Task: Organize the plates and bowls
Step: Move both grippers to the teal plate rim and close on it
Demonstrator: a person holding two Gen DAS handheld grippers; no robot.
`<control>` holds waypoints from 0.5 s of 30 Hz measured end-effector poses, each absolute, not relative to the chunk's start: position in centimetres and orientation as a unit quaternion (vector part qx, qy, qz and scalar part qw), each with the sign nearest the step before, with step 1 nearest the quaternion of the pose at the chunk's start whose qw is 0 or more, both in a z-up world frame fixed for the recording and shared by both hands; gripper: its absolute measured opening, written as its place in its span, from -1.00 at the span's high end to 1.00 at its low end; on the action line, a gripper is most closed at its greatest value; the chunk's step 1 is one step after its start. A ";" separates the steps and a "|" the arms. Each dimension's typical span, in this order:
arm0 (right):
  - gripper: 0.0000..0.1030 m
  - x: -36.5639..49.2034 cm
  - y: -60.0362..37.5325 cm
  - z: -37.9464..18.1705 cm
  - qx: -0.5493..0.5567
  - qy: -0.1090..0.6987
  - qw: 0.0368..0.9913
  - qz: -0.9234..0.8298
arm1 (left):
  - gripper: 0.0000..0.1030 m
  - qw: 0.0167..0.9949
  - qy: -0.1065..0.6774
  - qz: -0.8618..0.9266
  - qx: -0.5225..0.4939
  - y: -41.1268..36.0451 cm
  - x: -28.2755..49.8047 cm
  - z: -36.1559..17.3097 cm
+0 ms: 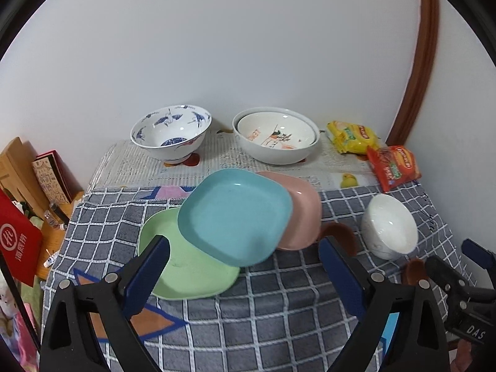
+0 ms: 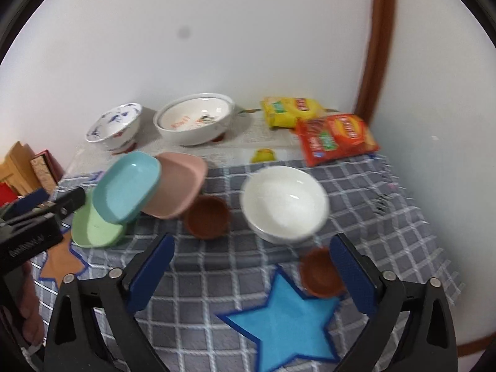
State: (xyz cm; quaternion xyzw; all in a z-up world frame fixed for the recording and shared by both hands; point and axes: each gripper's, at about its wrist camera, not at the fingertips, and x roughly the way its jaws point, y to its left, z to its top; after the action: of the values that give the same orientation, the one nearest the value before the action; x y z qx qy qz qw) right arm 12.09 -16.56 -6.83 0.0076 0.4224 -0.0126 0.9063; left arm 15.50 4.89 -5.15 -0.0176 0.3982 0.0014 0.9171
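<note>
Checked grey cloth (image 1: 279, 303): square teal plastic plate (image 1: 235, 217) overlapping square green plate (image 1: 186, 266) and pink plate (image 1: 302, 210); white ceramic bowl (image 2: 283, 203) alongside. Left gripper (image 1: 245, 266) and right gripper (image 2: 252, 266): jaws spread, empty.

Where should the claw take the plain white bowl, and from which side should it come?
Probably the rim of the plain white bowl, from above with the right claw: one finger inside, one outside. It sits upright and open, apart from the small brown bowl.
</note>
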 end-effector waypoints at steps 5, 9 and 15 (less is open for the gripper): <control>-0.76 15.7 -14.4 -7.9 0.020 0.434 0.900 0.022 | -0.87 0.906 0.421 0.014 -0.032 6.9 18.2 -6.9; -0.66 17.9 -12.8 -8.5 0.031 0.434 0.899 0.046 | -0.85 0.900 0.433 0.025 -0.047 8.7 20.0 -8.2; -0.40 20.6 -10.9 -10.2 0.047 0.442 0.893 0.066 | -0.79 0.896 0.441 0.043 -0.034 9.8 22.7 -10.0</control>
State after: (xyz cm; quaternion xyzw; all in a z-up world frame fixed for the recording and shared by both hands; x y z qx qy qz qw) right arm 20.57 -10.86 -10.23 0.0471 0.4419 0.0665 0.8933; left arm 22.66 9.83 -10.04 -0.0340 0.4413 0.0431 0.8957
